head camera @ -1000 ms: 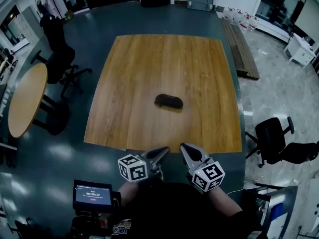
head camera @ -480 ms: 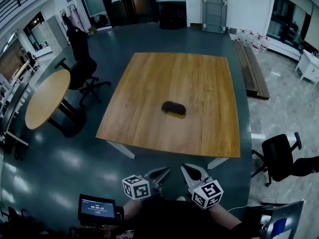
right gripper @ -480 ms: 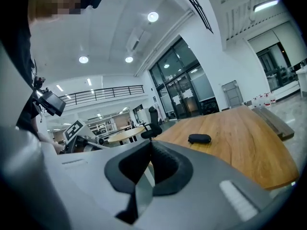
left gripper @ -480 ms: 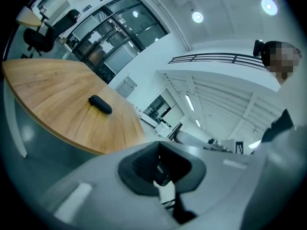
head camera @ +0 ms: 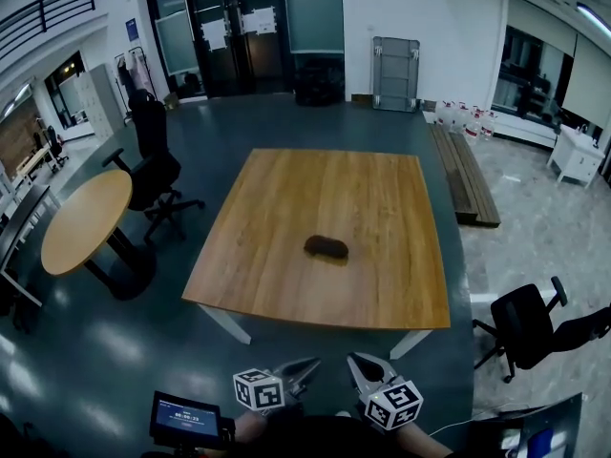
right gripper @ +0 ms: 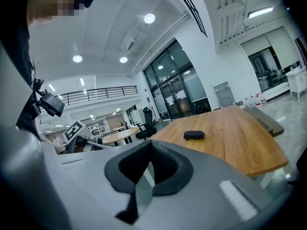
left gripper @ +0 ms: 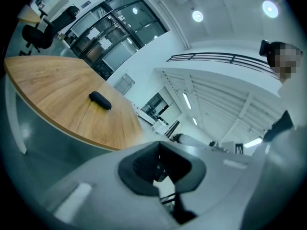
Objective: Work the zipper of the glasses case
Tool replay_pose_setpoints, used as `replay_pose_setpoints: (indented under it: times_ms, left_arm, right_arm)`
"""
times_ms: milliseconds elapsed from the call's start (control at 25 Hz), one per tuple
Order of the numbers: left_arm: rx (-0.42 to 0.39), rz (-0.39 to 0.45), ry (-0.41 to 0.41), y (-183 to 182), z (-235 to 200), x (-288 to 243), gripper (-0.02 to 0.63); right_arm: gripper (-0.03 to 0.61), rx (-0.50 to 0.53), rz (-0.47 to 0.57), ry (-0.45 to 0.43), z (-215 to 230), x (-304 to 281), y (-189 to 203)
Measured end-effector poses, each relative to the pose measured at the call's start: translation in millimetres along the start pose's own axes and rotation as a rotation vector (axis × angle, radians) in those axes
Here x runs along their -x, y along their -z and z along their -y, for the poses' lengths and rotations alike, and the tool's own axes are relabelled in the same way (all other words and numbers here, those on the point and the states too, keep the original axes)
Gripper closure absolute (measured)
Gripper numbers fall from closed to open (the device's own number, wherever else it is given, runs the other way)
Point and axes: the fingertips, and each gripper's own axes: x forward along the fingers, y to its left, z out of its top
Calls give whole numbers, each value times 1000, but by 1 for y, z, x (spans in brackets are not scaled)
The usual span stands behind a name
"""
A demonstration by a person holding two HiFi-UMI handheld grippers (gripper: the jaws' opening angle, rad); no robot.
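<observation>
Off the near edge of the wooden table (head camera: 363, 198), well apart from it, we hold the left gripper (head camera: 311, 363) and the right gripper (head camera: 355, 361) side by side, tips leaning toward each other. Each has its jaws pressed together with nothing between them. Near the table's middle, a little toward that near edge, the glasses case (head camera: 326, 247) lies flat with its long side across our view. The zipper is too small for us to make out, so we cannot say whether it is run open or shut. This stance fits our coming up to the case as well as our standing off from a case whose zipper has been worked. We judge that any work on it would want us close over the table. One gripper would pin the case's body so it cannot slide on the smooth wood. The other would part its jaws just enough to nip the small pull and draw it along the seam, not upward.
</observation>
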Motion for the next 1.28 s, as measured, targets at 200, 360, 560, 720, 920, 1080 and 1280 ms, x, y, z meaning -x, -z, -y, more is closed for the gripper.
replay_pose_setpoints:
  times_ms: [200,360,560,720,920,1080,1280]
  left_arm:
    - [-7,8,-4,-20,-12,12,612]
    - [-24,12,8,-31,-18,18,612]
    - [-31,6,32,-32,-21,20,612]
    - [-28,5,43,-38,-26,26,612]
    - [-34,2,49,-41,-27,30,612]
    - [-32,-1,45,-41,-29,32,612]
    - [-27,-9,53,-39,-34,30,612]
  right_arm:
    - [572,10,26,24,-9,-11,-10]
    - [572,40,31,31,-18,-22,-12]
    - [572,43,33,52,-19,-26,-10]
    - [572,60,33,58,-26,-35,-12]
    - [572,72,33,62,-32,-38,-12]
    - [572,72,32,66,-34,-40,-11]
    - [572,72,29,71,-32,-45,-7]
